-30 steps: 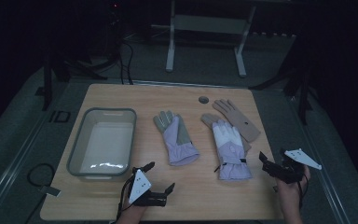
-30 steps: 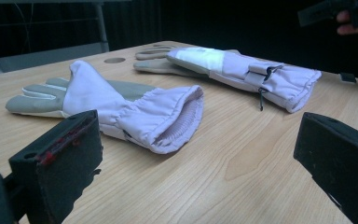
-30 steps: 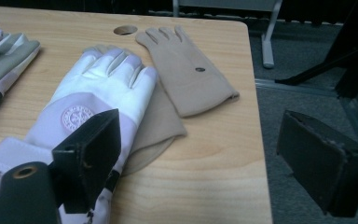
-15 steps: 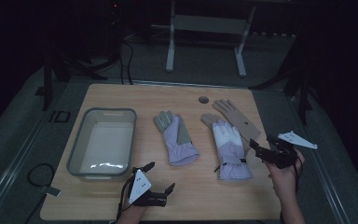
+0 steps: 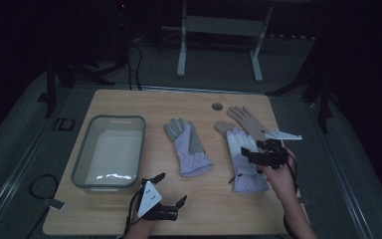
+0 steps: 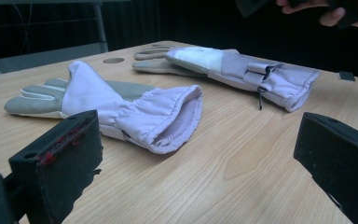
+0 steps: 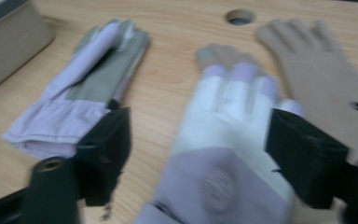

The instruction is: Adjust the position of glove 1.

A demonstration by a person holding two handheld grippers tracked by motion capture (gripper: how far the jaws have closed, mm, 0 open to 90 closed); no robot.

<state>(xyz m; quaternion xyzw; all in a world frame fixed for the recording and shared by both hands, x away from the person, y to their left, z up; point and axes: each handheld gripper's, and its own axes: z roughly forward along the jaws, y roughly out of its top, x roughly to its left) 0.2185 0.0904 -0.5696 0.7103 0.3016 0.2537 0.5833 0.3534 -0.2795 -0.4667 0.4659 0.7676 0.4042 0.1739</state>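
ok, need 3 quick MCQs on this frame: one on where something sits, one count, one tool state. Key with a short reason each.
1. Where does the grey bin sit?
A. on the table's left part
B. between the gloves
C. at the right edge

2. How many lilac gloves lie on the table?
A. one
B. two
C. four

3. How is the right tool now?
A. shut on a glove
B. holding the bin
C. open above the right lilac glove

Key:
1 A: the bin lies left of the left lilac glove.
2 B: two lilac gloves lie there, with a tan glove beside the right one.
3 C: the right gripper view shows the jaws spread, with the glove below them and not clamped.
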